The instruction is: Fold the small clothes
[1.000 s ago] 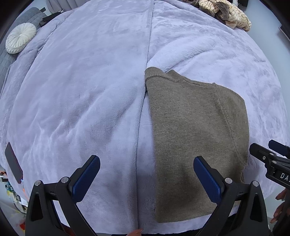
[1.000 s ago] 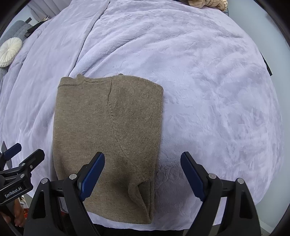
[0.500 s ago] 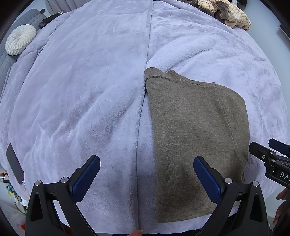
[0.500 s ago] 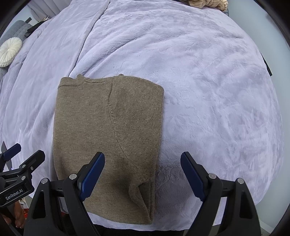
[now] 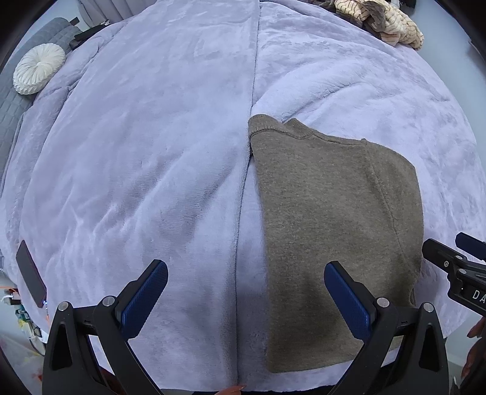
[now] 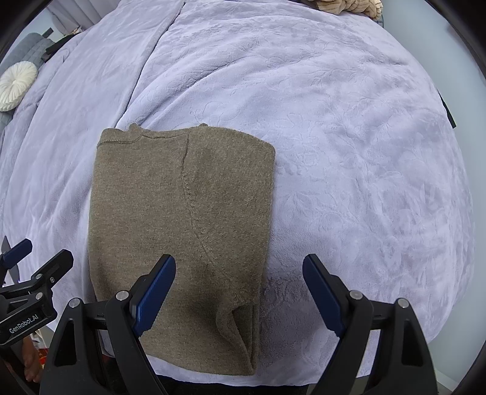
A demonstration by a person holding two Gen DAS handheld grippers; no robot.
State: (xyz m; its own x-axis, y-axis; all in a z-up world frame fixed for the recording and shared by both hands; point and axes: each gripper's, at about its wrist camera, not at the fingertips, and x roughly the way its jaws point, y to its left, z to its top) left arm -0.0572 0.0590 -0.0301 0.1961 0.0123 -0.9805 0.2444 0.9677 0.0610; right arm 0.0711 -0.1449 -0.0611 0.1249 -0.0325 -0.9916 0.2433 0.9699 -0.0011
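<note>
A brown knit sweater (image 5: 334, 218) lies folded into a long rectangle on the lavender blanket (image 5: 145, 170), near the front edge. It also shows in the right wrist view (image 6: 182, 212), with a sleeve cuff tucked at its lower right corner. My left gripper (image 5: 246, 291) is open and empty, held above the blanket just left of the sweater. My right gripper (image 6: 240, 288) is open and empty, above the sweater's right edge. Each gripper shows at the side of the other's view.
A round white cushion (image 5: 39, 71) lies on a grey quilt at the far left. A beige and brown knit pile (image 5: 385, 21) sits at the far right. A dark phone (image 5: 30, 273) lies at the blanket's left edge.
</note>
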